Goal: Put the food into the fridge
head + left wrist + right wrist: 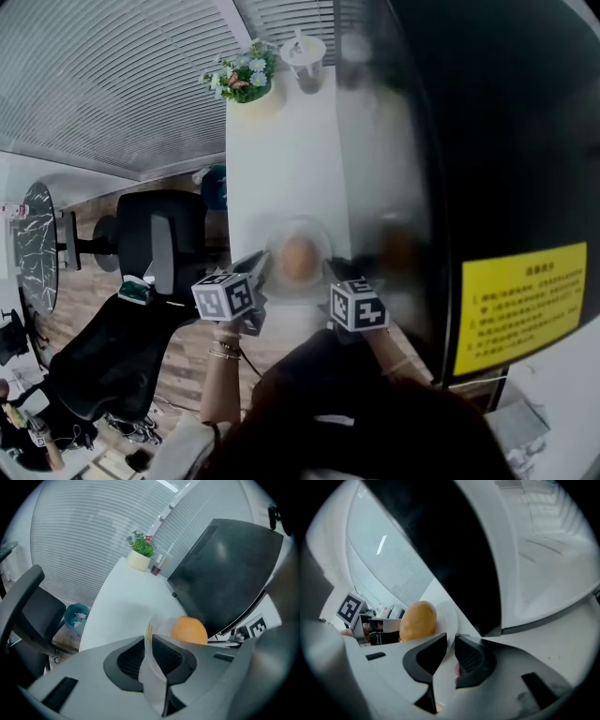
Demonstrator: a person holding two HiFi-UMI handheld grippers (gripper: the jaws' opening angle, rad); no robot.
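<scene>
**Gripping the plate at both sides, the fridge not yet entered**

The left gripper (149, 644) has its fingers closed on the thin clear rim of the plate (323, 242), and the right gripper (450, 644) pinches the opposite rim in the same way. On the plate lies the food (298, 258), one round orange-brown piece, between the two grippers. The plate is over the near end of the white table (281, 159); whether it rests on the table or is lifted, I cannot tell. The fridge (506, 141) stands just at the right, and its dark door looks closed in the head view. So I judge that only the grasp is done. Left to do are opening the door, carrying the plate in and releasing it.
</scene>
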